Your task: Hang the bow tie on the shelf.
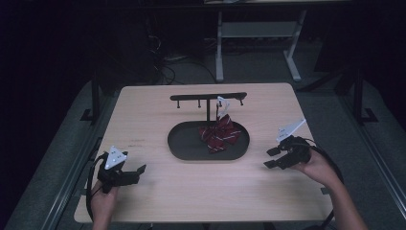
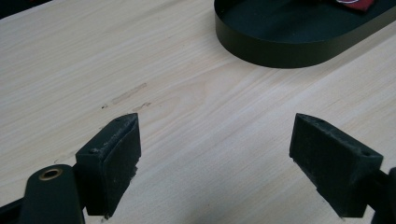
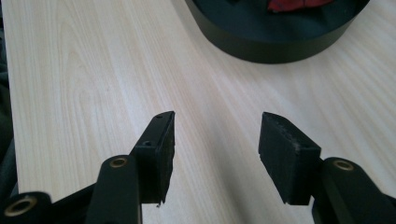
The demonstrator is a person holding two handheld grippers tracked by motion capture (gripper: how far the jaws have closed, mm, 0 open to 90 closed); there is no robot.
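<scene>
Left gripper (image 1: 139,171): I see it at about 8 o'clock on the table (image 1: 158,201), jaws released and spread wide with bare wood between them in the left gripper view (image 2: 217,140); it grasps nothing.
Right gripper (image 1: 269,158): it sits at about 4 o'clock, just off the tray's right end, pointing toward the tray; its jaws are released too, with only table between the pads (image 3: 217,144).
Bow tie (image 1: 219,133): dark red with pale stripes, it hangs from a hook of the stand by a white loop, its lower folds resting in the tray at about 3 o'clock of the tray's centre. A red scrap of it shows at the top edge of each gripper view (image 2: 357,3) (image 3: 299,4).
Tray (image 1: 184,143): black, oval, at the table's centre, well apart from my left gripper and near my right one.
Stand (image 1: 208,97): a black crossbar on a post, rising from the tray's 12 o'clock side.
Hands: each holds its gripper from the near edge of the table.
</scene>
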